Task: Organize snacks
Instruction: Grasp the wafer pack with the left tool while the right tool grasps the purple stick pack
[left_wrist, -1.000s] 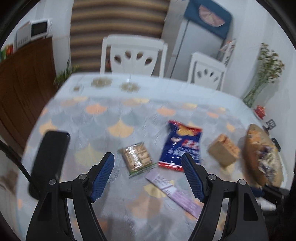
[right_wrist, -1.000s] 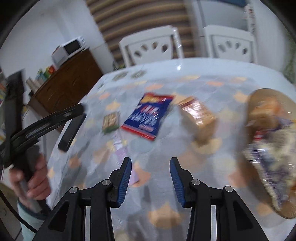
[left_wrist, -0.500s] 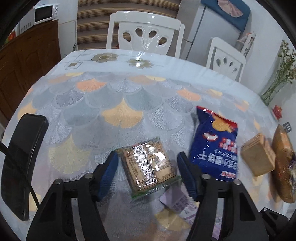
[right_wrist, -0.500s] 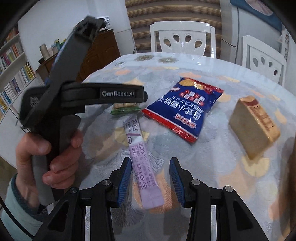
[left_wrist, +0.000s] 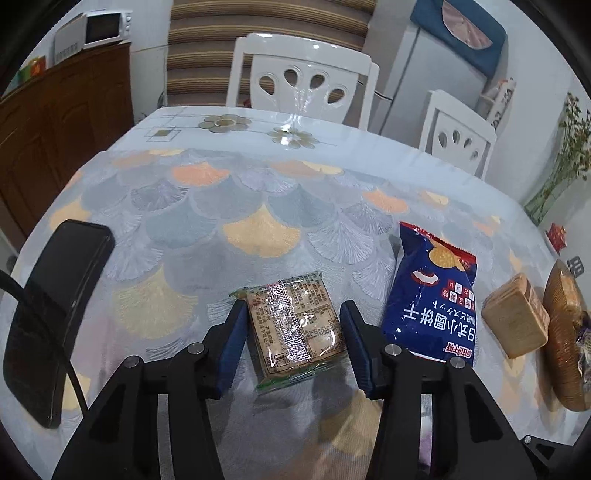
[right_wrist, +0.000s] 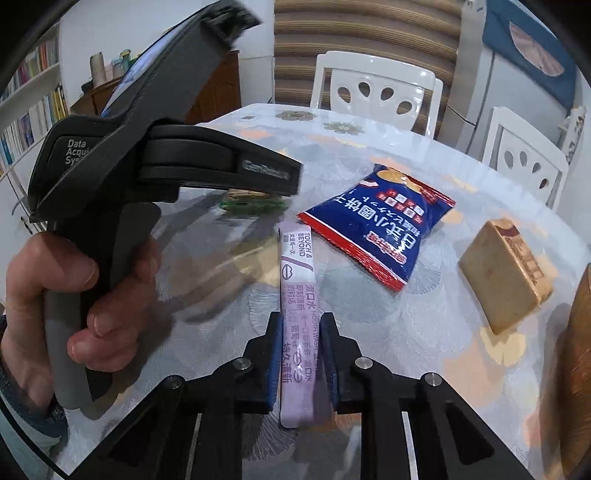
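A clear packet of square crackers (left_wrist: 295, 325) lies flat on the patterned tablecloth, between the blue pads of my left gripper (left_wrist: 291, 308). Those jaws are closing and the pads meet the wrapper's two long edges. My right gripper (right_wrist: 301, 318) is shut on the near end of a long purple sachet (right_wrist: 297, 280), which still rests on the cloth. In the right wrist view a hand (right_wrist: 85, 295) holds the left gripper's black body (right_wrist: 166, 166), which hides most of the cracker packet (right_wrist: 255, 201).
A blue cracker bag (left_wrist: 432, 306) (right_wrist: 380, 225) lies right of the packet, then a tan wrapped block (left_wrist: 515, 321) (right_wrist: 506, 273) and a brown basket (left_wrist: 569, 332) with snacks. A black phone (left_wrist: 51, 314) sits at the left edge. White chairs (left_wrist: 299, 81) stand behind the table.
Both grippers came down toward the table. The left jaws narrowed from wide apart to the cracker packet's edges. The right jaws came over the purple sachet and shut on it.
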